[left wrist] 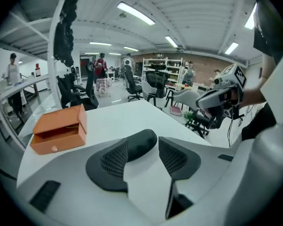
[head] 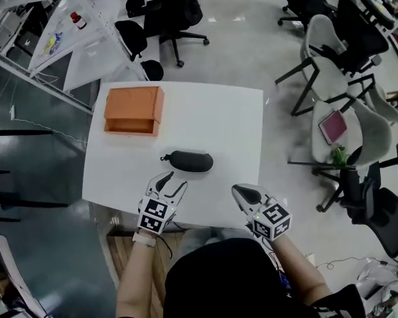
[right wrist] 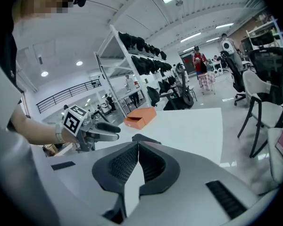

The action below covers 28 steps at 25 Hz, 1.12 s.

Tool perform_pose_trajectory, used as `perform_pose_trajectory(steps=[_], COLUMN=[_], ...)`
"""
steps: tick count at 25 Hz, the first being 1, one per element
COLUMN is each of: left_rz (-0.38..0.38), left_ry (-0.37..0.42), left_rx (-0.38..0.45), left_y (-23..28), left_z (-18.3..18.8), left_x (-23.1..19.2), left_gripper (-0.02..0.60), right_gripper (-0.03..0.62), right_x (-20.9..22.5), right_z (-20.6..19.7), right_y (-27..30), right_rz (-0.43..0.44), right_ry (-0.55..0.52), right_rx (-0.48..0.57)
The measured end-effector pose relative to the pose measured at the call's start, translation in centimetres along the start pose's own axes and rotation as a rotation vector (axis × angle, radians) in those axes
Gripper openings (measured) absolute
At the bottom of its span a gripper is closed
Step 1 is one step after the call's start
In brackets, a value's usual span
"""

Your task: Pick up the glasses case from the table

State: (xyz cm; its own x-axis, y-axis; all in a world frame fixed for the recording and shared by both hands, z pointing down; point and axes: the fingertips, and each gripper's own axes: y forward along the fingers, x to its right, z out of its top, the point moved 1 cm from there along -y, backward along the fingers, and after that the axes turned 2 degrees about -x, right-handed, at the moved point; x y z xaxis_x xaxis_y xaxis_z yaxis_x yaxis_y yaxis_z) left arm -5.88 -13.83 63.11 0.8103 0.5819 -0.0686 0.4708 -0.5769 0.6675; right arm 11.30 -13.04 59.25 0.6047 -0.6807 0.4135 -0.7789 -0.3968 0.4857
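Note:
A black oval glasses case [head: 190,161] lies on the white table [head: 232,124], near its front edge. My left gripper [head: 171,181] hovers just short of the case on its near left side, open, with nothing between its pads. In the left gripper view the case [left wrist: 144,136] shows through the gap between the jaws, beyond the fingertips and apart from them. My right gripper [head: 243,191] hangs over the table's front right edge, shut and empty. In the right gripper view only the top of the case [right wrist: 145,139] shows above the closed jaws of the right gripper [right wrist: 138,144], and the left gripper [right wrist: 106,128] reaches in from the left.
An orange box [head: 134,110] with an open slot stands at the table's back left. Office chairs [head: 338,71] crowd the floor to the right, and another chair [head: 176,15] stands behind the table. A metal rack [head: 53,25] lies to the back left.

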Motion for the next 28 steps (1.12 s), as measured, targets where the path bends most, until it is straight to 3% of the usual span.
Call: perform_pose_trajectory(steps=[6,16,19,24,28], left_rz=[-0.105,-0.215,-0.259,-0.359,-0.354], left_ry=[0.201,0.466,0.5,0.484,0.529], left_rx=[-0.183,-0.384,-0.43,-0.52,-0.582], left_y=[5.9,11.1,12.3,13.3,14.1], left_z=[-1.7,-3.1,-3.5,-4.6,-6.2], left_x=[0.4,-1.1,-0.9,0.1,-0.5], left_gripper=[0.276,0.354,0.358,0.37,0.37], right_gripper=[0.028,0.029,0.028,0.028,0.028], right_x=[2.4,6.1,6.9,7.3,7.7], right_z=[-0.5,-1.2,-1.5,-2.5,-2.2], right_y=[-0.5,-1.8,-2.4,-3.2,-3.9], right_rz=[-0.041,-0.106,-0.125,-0.149,-0.194], right_ry=[0.058,0.114,0.139,0.164,0.182], right_rx=[0.012,0.01,0.02,-0.001,0.009])
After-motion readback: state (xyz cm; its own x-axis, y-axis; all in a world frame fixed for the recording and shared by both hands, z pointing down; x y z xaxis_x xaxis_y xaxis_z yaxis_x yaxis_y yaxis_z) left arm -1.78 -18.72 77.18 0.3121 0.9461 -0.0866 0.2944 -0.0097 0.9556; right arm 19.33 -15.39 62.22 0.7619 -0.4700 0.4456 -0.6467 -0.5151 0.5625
